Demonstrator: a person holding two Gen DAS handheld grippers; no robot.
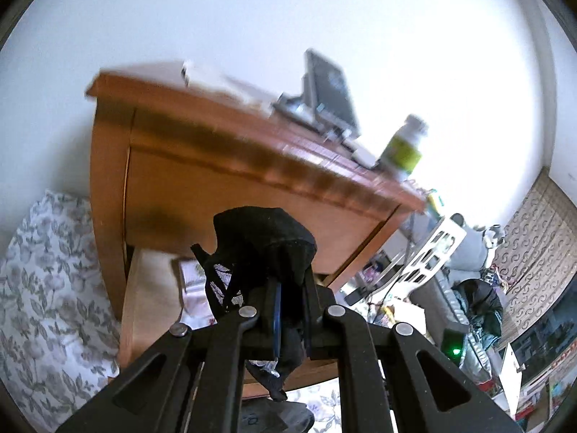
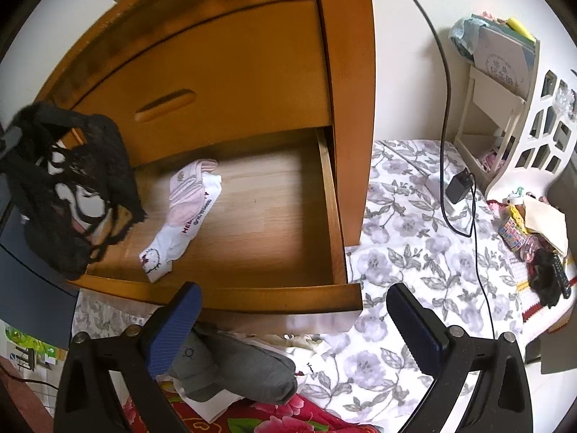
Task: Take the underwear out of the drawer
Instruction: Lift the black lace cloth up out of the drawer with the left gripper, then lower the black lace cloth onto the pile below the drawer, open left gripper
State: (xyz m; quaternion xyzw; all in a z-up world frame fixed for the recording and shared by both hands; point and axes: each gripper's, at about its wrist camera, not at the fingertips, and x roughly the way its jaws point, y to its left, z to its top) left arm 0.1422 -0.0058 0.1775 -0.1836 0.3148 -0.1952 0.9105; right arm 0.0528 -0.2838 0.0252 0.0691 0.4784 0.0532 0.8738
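My left gripper [image 1: 288,299] is shut on black lace underwear [image 1: 259,249], which bunches over its fingertips in front of the wooden nightstand [image 1: 223,166]. In the right wrist view the same black underwear [image 2: 75,180] hangs in the air above the left end of the open drawer [image 2: 335,216]. A white and pink garment [image 2: 187,213] lies on the drawer's wooden bottom. My right gripper [image 2: 294,328] stands open just in front of the drawer's front edge, with nothing between its blue pads [image 2: 173,328].
Grey and other clothes [image 2: 234,368] lie on the floral bedding [image 2: 414,263] below the drawer. A black cable with an adapter [image 2: 458,187] runs down the wall. A white cut-out rack [image 2: 519,122] stands to the right. A bottle [image 1: 404,148] and a device sit on the nightstand's top.
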